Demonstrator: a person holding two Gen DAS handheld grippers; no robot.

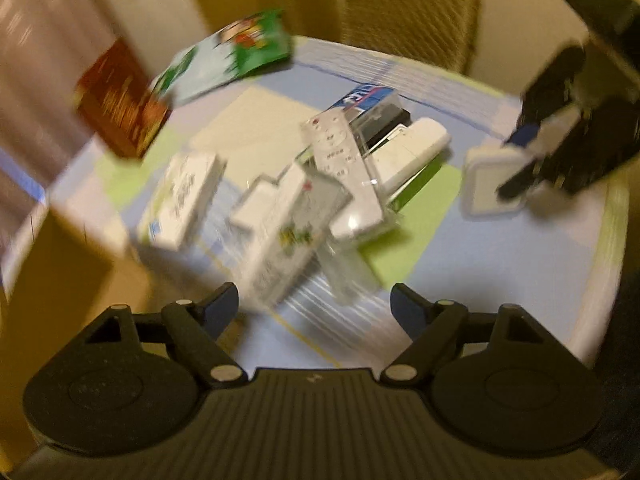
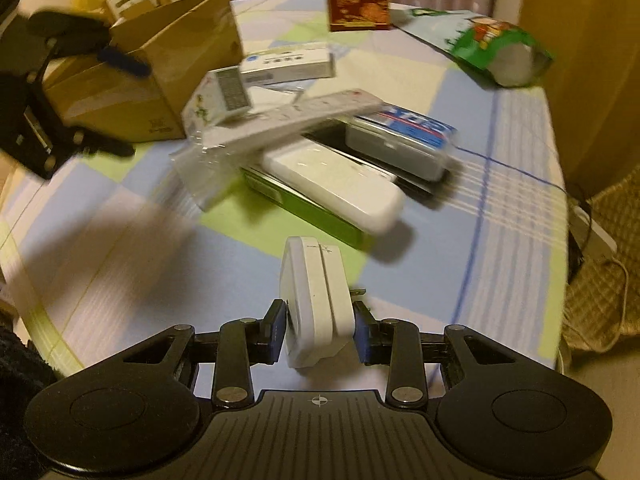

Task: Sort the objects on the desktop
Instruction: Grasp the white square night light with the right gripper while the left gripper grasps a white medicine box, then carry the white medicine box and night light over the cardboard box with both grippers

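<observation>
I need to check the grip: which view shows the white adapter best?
The right wrist view: the white adapter sits sharp and close between the right gripper fingers, which clamp both its sides. The left wrist view shows it only blurred, far right, partly hidden by that gripper.

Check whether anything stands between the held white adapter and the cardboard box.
The right gripper clamps the white adapter. The cardboard box sits far left. The direct line over the tablecloth looks open; the left gripper hovers beside the box, and the clear case lies just right of that line.
</observation>
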